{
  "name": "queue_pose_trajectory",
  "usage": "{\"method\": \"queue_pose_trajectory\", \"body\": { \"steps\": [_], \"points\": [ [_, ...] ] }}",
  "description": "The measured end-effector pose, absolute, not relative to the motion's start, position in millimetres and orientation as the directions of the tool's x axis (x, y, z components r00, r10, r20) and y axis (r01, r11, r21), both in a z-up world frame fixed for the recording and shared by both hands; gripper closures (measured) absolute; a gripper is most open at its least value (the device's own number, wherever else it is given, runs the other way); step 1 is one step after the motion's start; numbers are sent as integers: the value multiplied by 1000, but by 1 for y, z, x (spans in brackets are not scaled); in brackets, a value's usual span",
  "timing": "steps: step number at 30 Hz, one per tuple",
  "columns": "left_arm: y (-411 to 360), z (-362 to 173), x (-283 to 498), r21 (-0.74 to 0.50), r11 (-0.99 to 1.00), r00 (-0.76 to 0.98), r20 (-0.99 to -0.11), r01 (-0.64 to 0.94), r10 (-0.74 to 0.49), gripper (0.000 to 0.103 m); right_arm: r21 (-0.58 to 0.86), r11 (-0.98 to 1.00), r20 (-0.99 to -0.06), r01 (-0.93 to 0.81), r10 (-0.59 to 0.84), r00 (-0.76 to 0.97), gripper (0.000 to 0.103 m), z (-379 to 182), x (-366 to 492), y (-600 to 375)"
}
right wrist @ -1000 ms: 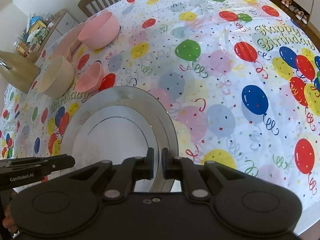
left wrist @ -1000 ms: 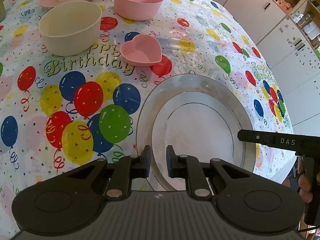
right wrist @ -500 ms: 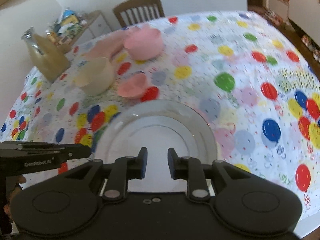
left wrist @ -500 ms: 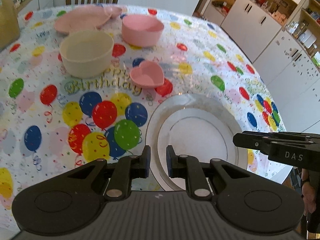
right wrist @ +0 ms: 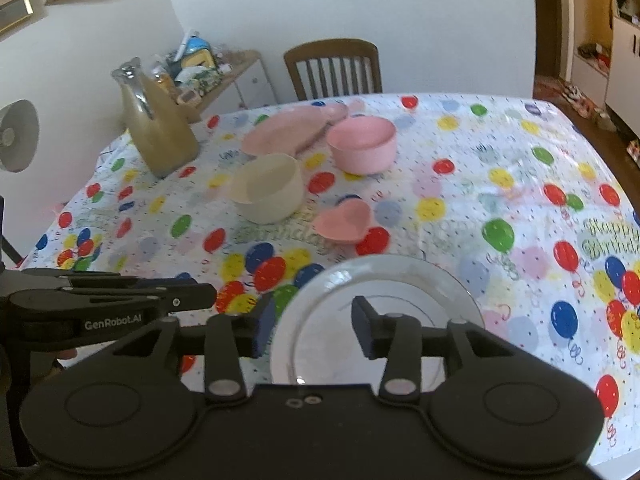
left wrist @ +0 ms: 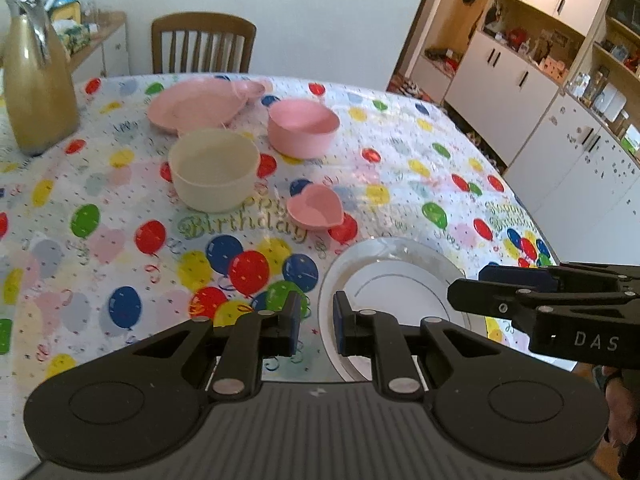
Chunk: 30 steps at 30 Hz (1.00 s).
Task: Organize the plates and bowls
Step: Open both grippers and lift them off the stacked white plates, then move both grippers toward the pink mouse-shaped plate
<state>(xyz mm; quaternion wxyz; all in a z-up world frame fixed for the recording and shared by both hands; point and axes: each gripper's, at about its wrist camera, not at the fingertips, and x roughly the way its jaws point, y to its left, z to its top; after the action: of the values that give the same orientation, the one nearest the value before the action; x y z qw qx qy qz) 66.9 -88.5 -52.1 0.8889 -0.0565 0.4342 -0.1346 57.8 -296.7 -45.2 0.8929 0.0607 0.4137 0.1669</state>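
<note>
A clear glass plate (left wrist: 396,280) (right wrist: 400,276) lies flat near the table's front edge. My left gripper (left wrist: 316,322) hovers above its left rim, jaws nearly together with nothing held. Above the same plate, my right gripper (right wrist: 314,328) has its jaws opening, and nothing is gripped between them. Each gripper shows in the other's view: the right gripper (left wrist: 520,292), the left gripper (right wrist: 160,296). Farther back stand a cream bowl (left wrist: 214,168) (right wrist: 268,188), a pink bowl (left wrist: 302,126) (right wrist: 362,142), a small pink heart dish (left wrist: 316,206) (right wrist: 344,222) and a pink plate (left wrist: 192,106) (right wrist: 288,132).
A tall jug (left wrist: 38,80) (right wrist: 158,128) stands at the table's back left. A wooden chair (left wrist: 202,44) (right wrist: 334,68) is behind the table. White cabinets (left wrist: 520,92) line the right side. The balloon tablecloth (left wrist: 120,240) covers the table.
Both grippers rose and drew back from the glass plate, which stays on the table. The right jaws went from shut to apart. The left jaws stayed together.
</note>
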Motion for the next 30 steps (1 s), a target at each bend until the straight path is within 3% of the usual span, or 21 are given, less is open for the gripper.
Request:
{"method": "queue_pose_trajectory", "body": {
  "steps": [4, 7, 11, 12, 18, 22, 30],
  "points": [
    [-77, -42, 62, -211, 963, 614, -741, 171, -271, 85, 241, 931, -702, -274, 362, 613, 55, -35, 57, -285],
    [-67, -34, 61, -206, 968, 640, -726, 146, -251, 74, 228, 925, -685, -303, 373, 625, 43, -27, 57, -275],
    [-53, -24, 62, -198, 975, 680, -701, 104, -215, 42, 227, 915, -673, -334, 395, 625, 39, -19, 64, -263],
    [-50, -22, 63, -196, 976, 691, -692, 97, -207, 39, 223, 913, -670, -340, 398, 627, 38, -17, 67, -260],
    [-37, -13, 84, -186, 980, 716, -674, 73, -181, 38, 204, 908, -660, -365, 403, 634, 22, -7, 92, -247],
    [-31, -10, 104, -181, 982, 730, -664, 55, -163, 29, 182, 911, -658, -369, 392, 643, 6, -3, 115, -241],
    [-18, -14, 169, -180, 984, 731, -670, 7, -128, 24, 172, 919, -670, -354, 372, 643, 0, -3, 176, -233]
  ]
}}
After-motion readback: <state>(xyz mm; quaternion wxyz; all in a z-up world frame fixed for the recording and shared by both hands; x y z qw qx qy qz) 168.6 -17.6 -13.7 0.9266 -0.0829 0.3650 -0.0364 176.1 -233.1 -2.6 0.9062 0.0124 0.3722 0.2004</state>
